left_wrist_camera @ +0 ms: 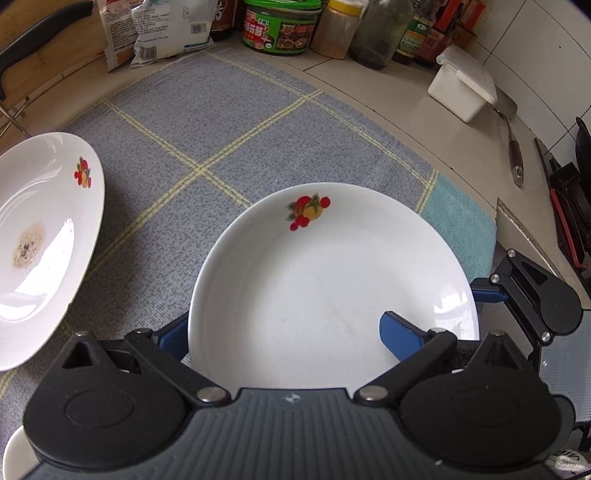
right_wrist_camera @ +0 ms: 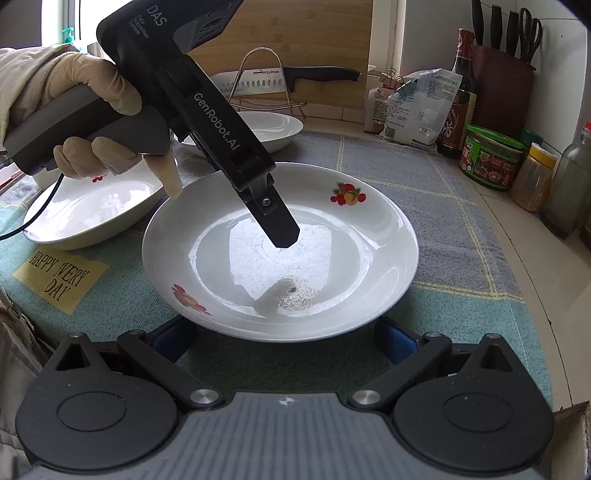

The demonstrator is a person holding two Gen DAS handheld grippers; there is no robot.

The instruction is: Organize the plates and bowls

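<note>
**Two wide grippers at the fruit-print plates**

In the left wrist view, a tilted plate (left_wrist_camera: pixel 48 236) with a brown speckled smear sits at 9 o'clock over the blue checked cloth (left_wrist_camera: pixel 221 129). Our left gripper (left_wrist_camera: pixel 284 321) stands wide. A clean plate (left_wrist_camera: pixel 325 280) fills the gap at 6 o'clock, hiding the left finger, while the right finger lies over its rim. Jars (left_wrist_camera: pixel 280 26) line the counter at 12 o'clock, and a white box (left_wrist_camera: pixel 461 85) sits at 2 o'clock.

In the right wrist view, a gloved hand (right_wrist_camera: pixel 92 110) at 10 o'clock holds the left gripper, and one black finger reaches over the middle plate (right_wrist_camera: pixel 388 240). A side plate (right_wrist_camera: pixel 92 221) lies at 9 o'clock and a far plate (right_wrist_camera: pixel 273 129) at 12 o'clock. Our right gripper (right_wrist_camera: pixel 282 332) is also spread wide. Its blue fingers sit at the middle plate's near rim at 6 o'clock, gripping nothing that we can see. The middle plate shows specks near its centre, so we cannot tell whether it is the clean plate.
</note>
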